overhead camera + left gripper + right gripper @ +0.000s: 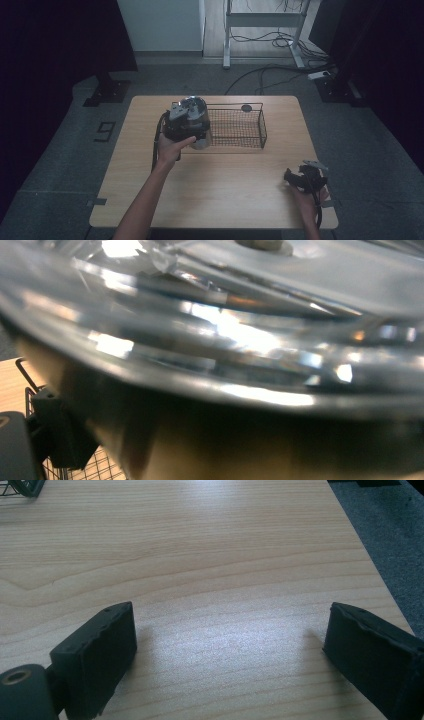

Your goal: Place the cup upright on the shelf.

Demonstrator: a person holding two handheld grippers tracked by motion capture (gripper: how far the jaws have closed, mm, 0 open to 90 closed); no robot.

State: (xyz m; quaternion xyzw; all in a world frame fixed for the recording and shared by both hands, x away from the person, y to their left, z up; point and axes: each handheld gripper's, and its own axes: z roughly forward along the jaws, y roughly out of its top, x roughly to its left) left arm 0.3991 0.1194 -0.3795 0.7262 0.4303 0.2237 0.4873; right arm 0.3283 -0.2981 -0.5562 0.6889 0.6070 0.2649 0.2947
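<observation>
Left gripper (pixel 192 131) clamps a shiny metal pot (pixel 199 112) at the wire basket's (pixel 240 127) left end; right gripper (pixel 295 179) rests wide apart, empty, on the table (pixel 225 185).

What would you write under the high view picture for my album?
Left tongs hold a shiny can at the wire basket's end; right tongs rest open.

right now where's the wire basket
In the high view, the wire basket sits at the table's far centre, with the left gripper at its left end.
</observation>
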